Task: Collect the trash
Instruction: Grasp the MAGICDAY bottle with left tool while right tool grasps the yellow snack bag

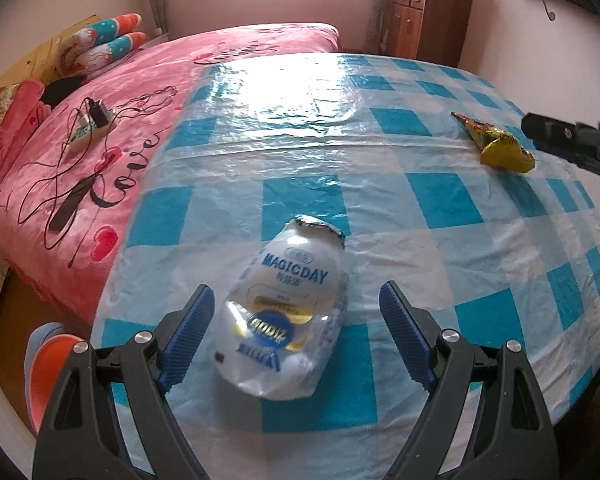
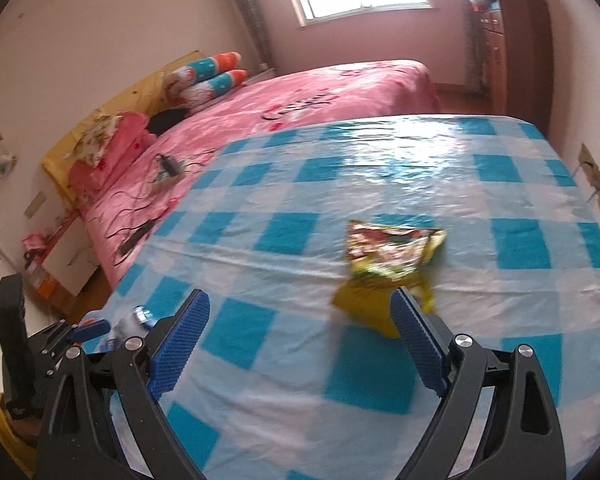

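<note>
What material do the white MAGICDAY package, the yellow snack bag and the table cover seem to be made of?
MAGICDAY package: thin soft plastic film, glossy, partly clear; it is crumpled and flattened.
Yellow snack bag: probably foil-lined plastic; shiny creases, printed surface.
Table cover: checked blue and white cloth, apparently under a clear plastic sheet; it wrinkles and reflects the window.

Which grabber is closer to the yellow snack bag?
Right. The right gripper hovers open just before the yellow snack bag; the left gripper is across the table, around the white bottle.
</note>
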A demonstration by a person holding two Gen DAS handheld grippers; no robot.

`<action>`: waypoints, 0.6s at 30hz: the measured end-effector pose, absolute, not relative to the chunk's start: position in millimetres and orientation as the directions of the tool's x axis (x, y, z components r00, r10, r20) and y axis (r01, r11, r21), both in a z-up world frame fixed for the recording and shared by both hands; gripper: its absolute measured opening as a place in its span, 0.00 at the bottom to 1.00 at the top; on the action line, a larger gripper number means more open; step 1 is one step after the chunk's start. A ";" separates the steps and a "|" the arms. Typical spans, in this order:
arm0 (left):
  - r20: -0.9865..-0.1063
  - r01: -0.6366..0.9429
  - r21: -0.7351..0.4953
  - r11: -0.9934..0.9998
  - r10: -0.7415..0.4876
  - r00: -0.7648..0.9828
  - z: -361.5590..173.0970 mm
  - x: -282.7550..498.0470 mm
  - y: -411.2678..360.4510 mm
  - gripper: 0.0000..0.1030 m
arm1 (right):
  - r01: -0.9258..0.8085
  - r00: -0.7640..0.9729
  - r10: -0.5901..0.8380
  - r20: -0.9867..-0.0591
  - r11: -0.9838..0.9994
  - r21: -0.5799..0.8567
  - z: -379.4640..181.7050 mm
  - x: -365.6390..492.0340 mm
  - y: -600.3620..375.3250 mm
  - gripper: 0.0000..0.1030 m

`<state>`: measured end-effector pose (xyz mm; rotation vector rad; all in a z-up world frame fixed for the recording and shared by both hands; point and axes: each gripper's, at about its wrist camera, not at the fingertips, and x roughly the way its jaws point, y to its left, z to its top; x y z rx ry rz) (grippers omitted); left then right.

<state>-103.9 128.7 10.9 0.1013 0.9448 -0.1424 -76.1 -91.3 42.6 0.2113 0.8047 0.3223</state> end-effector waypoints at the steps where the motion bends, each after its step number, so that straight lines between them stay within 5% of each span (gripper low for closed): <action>1: -0.814 0.171 0.020 0.985 -0.083 0.574 9.9 -102.3 127.5 0.83 | -0.196 0.649 0.354 -0.674 0.933 0.302 42.5 -73.5 -93.9 0.88; 18: -0.816 0.185 -0.004 0.983 -0.111 0.567 2.5 -87.5 120.2 0.83 | -0.173 0.614 0.310 -0.726 0.950 0.259 21.8 -31.1 -102.4 0.88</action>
